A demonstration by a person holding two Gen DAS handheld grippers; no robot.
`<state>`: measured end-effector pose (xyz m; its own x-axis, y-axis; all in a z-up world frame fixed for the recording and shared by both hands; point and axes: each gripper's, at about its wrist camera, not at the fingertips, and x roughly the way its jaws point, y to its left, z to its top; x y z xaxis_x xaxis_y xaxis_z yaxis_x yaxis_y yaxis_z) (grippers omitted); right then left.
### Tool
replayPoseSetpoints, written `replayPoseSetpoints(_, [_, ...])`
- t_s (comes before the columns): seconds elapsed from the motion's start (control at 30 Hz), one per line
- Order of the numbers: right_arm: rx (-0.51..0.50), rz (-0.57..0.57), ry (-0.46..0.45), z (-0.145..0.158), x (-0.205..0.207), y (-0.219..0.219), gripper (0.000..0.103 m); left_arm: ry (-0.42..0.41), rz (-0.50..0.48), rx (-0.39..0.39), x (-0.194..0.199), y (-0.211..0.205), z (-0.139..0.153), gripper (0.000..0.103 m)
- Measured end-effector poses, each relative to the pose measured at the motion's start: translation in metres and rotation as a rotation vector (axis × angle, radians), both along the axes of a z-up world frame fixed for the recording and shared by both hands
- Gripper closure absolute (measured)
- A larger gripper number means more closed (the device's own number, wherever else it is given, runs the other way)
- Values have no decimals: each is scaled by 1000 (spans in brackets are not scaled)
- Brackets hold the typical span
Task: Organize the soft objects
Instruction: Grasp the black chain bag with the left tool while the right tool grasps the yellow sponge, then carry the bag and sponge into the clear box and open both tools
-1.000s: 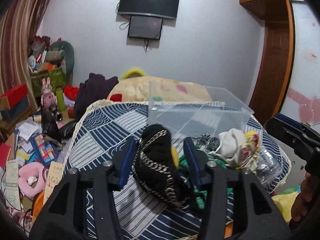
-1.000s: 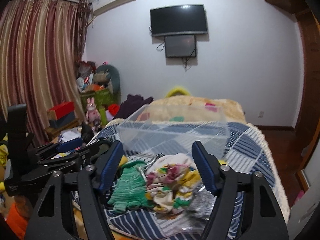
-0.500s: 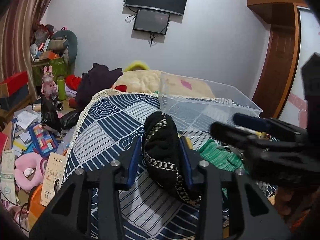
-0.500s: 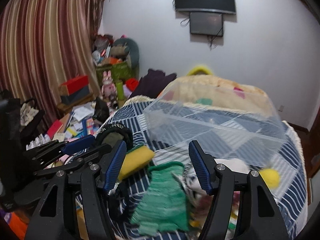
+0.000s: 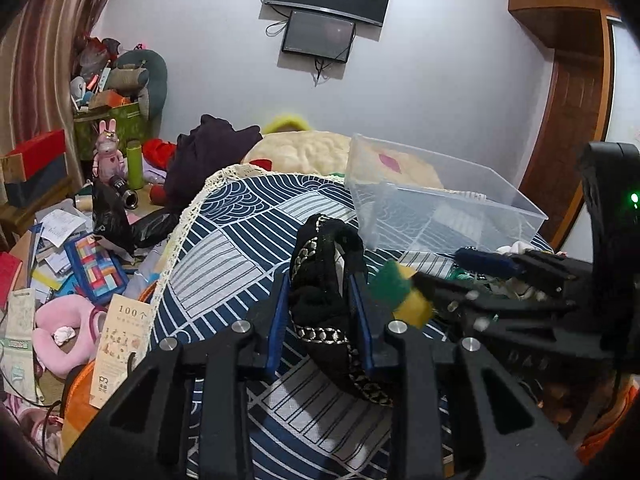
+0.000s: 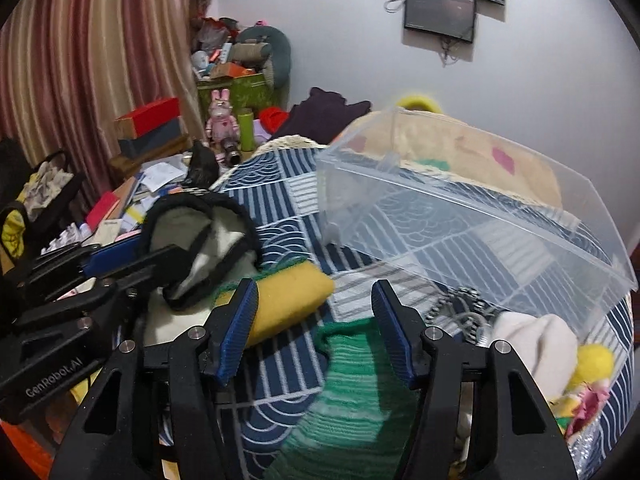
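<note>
My left gripper (image 5: 320,280) is shut on a black fabric piece with gold chain trim (image 5: 326,276), lifted above the blue patterned bedcover (image 5: 232,248). The same piece (image 6: 200,240) shows at left in the right wrist view, with a pale lining. My right gripper (image 6: 314,296) is open and empty, low over the bedcover between a yellow-and-green sponge (image 6: 288,300) and a green knitted cloth (image 6: 360,392). A clear plastic bin (image 6: 460,216) stands just behind. A cream soft toy (image 6: 536,344) and a yellow pompom (image 6: 592,360) lie at right.
The bed's left side drops to a floor crowded with papers, a pink neck pillow (image 5: 60,332), a colourful wallet (image 5: 96,264) and boxes. A cream quilt (image 5: 312,152) and dark clothes (image 5: 208,152) lie behind the bin. A wooden door (image 5: 568,120) is at right.
My left gripper closed on the black trimmed piece and lifted it. My right gripper swung left and down from the toy pile to beside the yellow sponge, still open.
</note>
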<state>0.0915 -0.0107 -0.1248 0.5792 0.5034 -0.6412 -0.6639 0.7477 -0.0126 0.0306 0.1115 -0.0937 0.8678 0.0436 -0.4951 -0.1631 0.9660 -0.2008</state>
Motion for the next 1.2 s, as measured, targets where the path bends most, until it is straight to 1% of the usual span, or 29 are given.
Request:
replayPoseSetpoints(0.07, [-24,-55,-28,3,2,-7,47,1,-2,1,0,1,-1,73])
replayPoseSetpoints(0.13, [-29,-80,-34,6,3,-14,47,2,-3,5,0,1,-2,74])
replayPoseSetpoints(0.23, [42,-60,-5,17,2,-23,47,10,-5,13,0,0,-3,79])
replayPoseSetpoints(0.33, [69,-23,-18,27,-6,-20,47,-1,-4,16,-2,0,-1,84])
replayPoseSetpoints(0.4, [77,10,-10,28,-7,-12,47,-7,-4,21,-5,1,1,86])
replayPoseSetpoints(0.47, [65,27,7,24,-6,-2,47,-20,-9,40,-11,1,4,87])
replayPoseSetpoints(0.57, [28,41,48,7,-1,16,47,-47,-3,67,-19,1,11,88])
replayPoseSetpoints(0.67, [-5,46,99,-8,3,22,47,-61,-1,68,-22,1,15,88])
replayPoseSetpoints(0.7, [-2,49,110,-11,5,22,47,-63,0,67,-22,1,15,88])
replayPoseSetpoints(0.73, [6,52,117,-11,4,21,49,-64,2,63,-22,2,16,88])
replayPoseSetpoints(0.77, [19,54,118,-10,3,19,59,-63,4,59,-21,2,15,88])
replayPoseSetpoints(0.8, [30,66,125,-8,3,17,65,-62,3,55,-20,3,15,88])
replayPoseSetpoints(0.83, [35,75,132,-7,3,16,67,-61,5,49,-20,3,15,88])
replayPoseSetpoints(0.9, [34,71,116,-6,0,15,72,-64,3,46,-21,2,16,89])
replayPoseSetpoints(1.0, [48,62,87,-1,-5,10,76,-72,5,58,-21,-1,21,90])
replayPoseSetpoints(1.2, [129,11,-14,32,-15,-13,76,-104,-12,84,-22,-17,37,90])
